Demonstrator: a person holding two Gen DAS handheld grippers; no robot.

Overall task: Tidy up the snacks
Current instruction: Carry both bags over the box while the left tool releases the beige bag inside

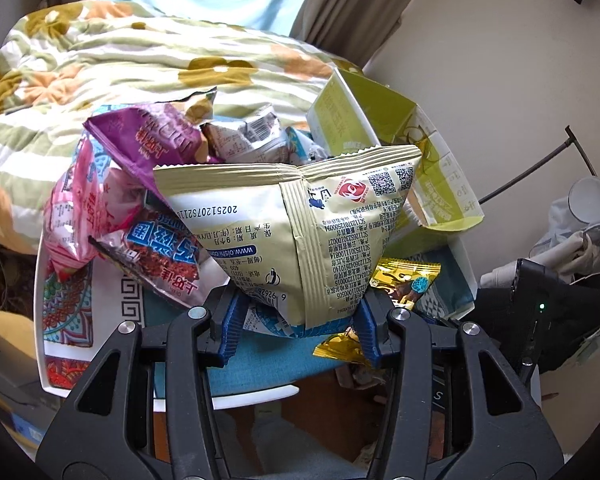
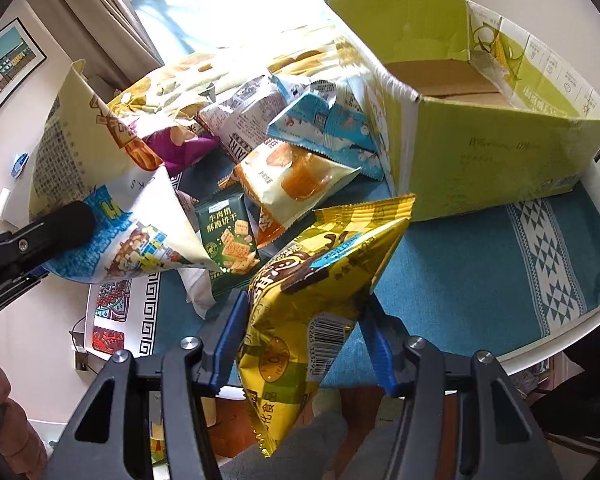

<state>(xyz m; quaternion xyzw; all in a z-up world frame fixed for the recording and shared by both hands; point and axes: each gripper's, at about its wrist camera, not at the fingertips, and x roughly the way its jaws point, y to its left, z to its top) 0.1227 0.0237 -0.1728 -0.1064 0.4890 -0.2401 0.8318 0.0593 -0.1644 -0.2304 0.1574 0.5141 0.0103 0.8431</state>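
Snacks lie heaped on the blue cloth of a white table (image 1: 466, 256), beside an open green box (image 1: 380, 120). In the left wrist view, the left gripper (image 1: 298, 330) clamps the bottom edge of a beige chip bag (image 1: 300, 220), holding it clear of the pile.

In the right wrist view, the right gripper (image 2: 300, 344) pinches a gold snack bag (image 2: 320, 272) between its blue pads above the cloth, with the green box (image 2: 480, 160) just beyond. Both bags are puffed and slick and held only at an edge, so either could slide out or snag neighbouring packets.
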